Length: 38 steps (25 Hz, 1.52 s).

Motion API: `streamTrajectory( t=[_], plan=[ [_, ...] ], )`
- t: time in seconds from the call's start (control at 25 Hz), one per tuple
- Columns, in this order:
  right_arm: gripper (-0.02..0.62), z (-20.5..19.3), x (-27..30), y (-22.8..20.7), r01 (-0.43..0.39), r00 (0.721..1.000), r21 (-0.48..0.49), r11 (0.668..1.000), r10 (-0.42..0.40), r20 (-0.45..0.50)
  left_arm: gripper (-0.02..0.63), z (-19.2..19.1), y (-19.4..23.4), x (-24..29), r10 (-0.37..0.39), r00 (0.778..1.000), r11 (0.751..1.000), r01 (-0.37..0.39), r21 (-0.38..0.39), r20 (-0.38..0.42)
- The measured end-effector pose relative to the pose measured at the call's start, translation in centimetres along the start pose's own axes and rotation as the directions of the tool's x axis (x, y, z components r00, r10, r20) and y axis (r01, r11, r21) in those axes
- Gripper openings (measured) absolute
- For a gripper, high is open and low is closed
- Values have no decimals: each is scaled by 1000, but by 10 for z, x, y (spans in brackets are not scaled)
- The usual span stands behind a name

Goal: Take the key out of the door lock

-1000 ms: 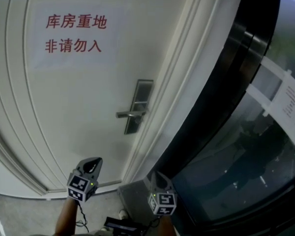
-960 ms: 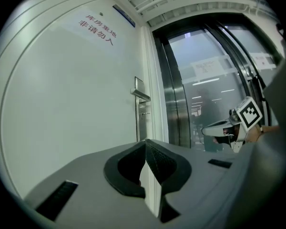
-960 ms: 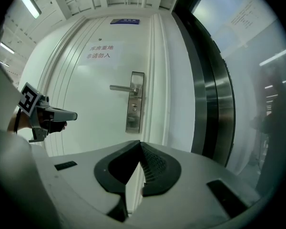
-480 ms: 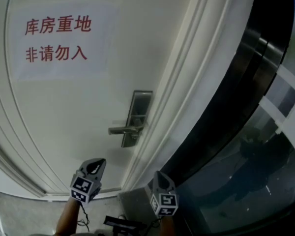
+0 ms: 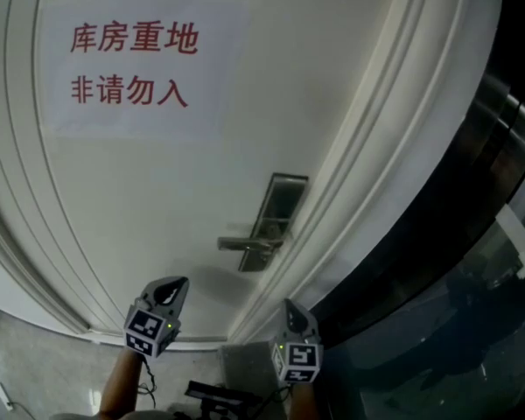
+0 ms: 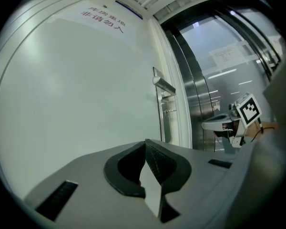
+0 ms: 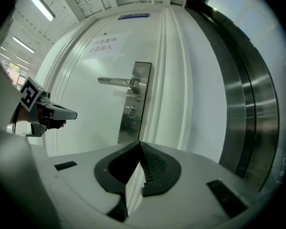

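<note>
Door (image 5: 157,199) with lever handle (image 5: 245,244) on steel lock plate (image 5: 278,210); my left gripper (image 5: 170,287) and right gripper (image 5: 290,308) both pressed together, empty, short of it

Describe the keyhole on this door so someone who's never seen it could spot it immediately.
On the white door, below the paper notice with red characters, a metal lock plate stands near the door's right edge. A lever handle sticks out leftward from it; the keyhole sits beneath that lever, small and round where the lever is long and straight.
</note>
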State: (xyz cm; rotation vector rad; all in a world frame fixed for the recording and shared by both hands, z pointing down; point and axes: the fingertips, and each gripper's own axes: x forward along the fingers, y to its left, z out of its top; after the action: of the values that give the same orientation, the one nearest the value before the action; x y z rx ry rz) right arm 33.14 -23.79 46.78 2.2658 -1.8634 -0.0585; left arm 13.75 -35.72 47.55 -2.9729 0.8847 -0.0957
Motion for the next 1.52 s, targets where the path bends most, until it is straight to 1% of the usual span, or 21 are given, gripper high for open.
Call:
streamTrajectory(
  t=[0.2, 0.4, 0.56, 0.72, 0.84, 0.96, 1.04, 1.12, 1.24, 1.36, 1.52],
  plan=[
    [11, 12, 18, 18, -79, 997, -11, 997, 79, 26, 9, -1, 16, -14, 76, 997, 997, -76, -7, -2],
    [11, 21, 30, 33, -141, 989, -29, 990, 142, 45, 9, 1, 30, -32, 147, 989, 989, -147, -12, -3],
    [11, 26, 36, 42, -174, 983, -51, 983, 176, 54, 9, 1, 38, -43, 187, 982, 982, -187, -23, -1],
    [12, 29, 39, 45, -177, 982, -73, 981, 182, 59, 9, -1, 43, -47, 201, 980, 979, -201, -36, -5],
    [12, 34, 40, 44, -153, 984, -153, 976, 165, 70, 9, -2, 44, -49, 207, 978, 978, -207, -36, -6],
    [14, 38, 41, 43, -113, 986, -272, 956, 141, 88, 9, -4, 46, -49, 210, 978, 977, -210, -37, -9],
    [14, 38, 43, 42, -78, 987, -375, 924, 123, 99, 9, -5, 47, -49, 212, 977, 976, -213, -42, -8],
    [14, 39, 45, 42, -44, 987, -474, 879, 113, 118, 9, -6, 47, -47, 211, 977, 976, -211, -47, -6],
    [14, 46, 45, 41, -2, 989, -576, 818, 88, 122, 9, -7, 46, -44, 204, 979, 978, -204, -49, -4],
    [14, 53, 44, 41, 31, 989, -675, 737, 73, 125, 9, -7, 45, -41, 200, 980, 978, -200, -56, -2],
    [14, 55, 45, 42, 54, 990, -779, 625, 71, 125, 9, -9, 47, -41, 202, 979, 978, -201, -59, -3]
  ],
)
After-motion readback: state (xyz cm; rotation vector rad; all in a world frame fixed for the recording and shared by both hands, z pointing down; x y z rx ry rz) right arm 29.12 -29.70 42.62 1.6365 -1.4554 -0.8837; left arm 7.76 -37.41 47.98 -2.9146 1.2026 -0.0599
